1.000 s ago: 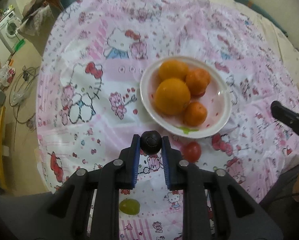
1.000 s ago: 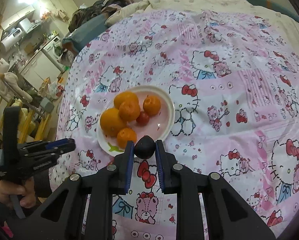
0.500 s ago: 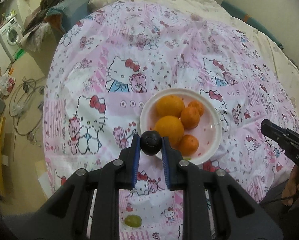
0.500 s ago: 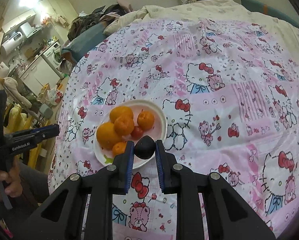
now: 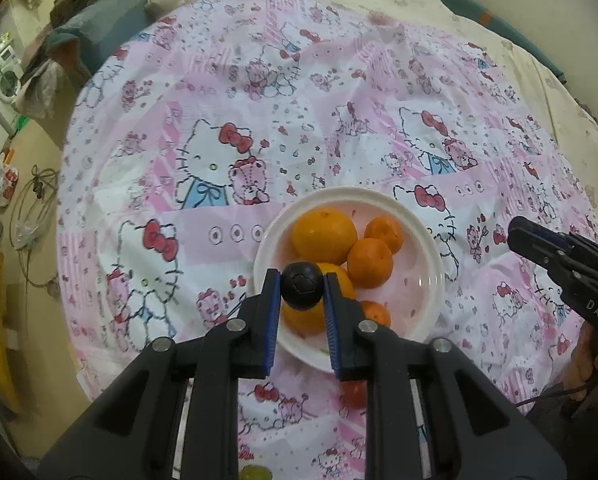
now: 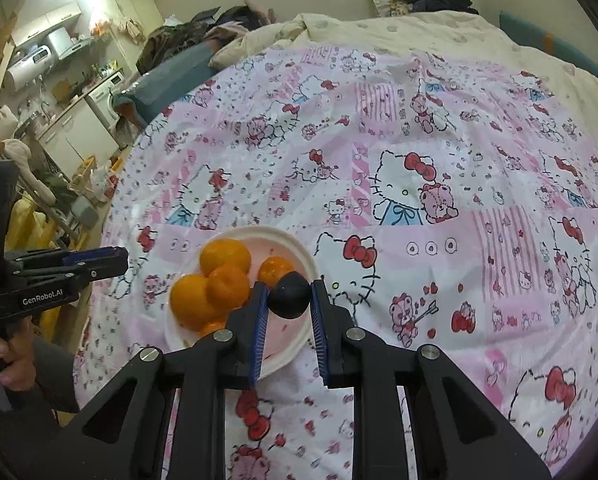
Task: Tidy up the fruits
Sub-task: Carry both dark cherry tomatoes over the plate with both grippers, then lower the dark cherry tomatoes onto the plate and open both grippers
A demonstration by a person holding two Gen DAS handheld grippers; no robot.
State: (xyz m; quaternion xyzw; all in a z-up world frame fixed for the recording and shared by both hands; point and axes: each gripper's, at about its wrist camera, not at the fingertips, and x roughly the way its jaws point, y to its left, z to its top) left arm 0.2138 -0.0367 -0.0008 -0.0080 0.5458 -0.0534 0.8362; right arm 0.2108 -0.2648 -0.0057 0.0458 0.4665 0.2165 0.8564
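A white plate [image 5: 427, 248] is sitting at lower centre of the left wrist view, holding several oranges [image 5: 323, 235] bunched toward its left side. One dark round fruit [image 5: 301, 286] is sitting pinched at centre frame above the plate's near edge, and a second dark fruit [image 6: 290, 294] is sitting likewise in the right wrist view. A red fruit [image 5: 353, 396] is lying below the plate, and a green one [image 5: 255, 472] is peeking in at the bottom edge.

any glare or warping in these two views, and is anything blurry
Right wrist view: ceiling light blown out top left, sheen on the tablecloth. Both views: fisheye bends the edges, corners vignette black. Left wrist view: dark fruit and plate stay sharp.
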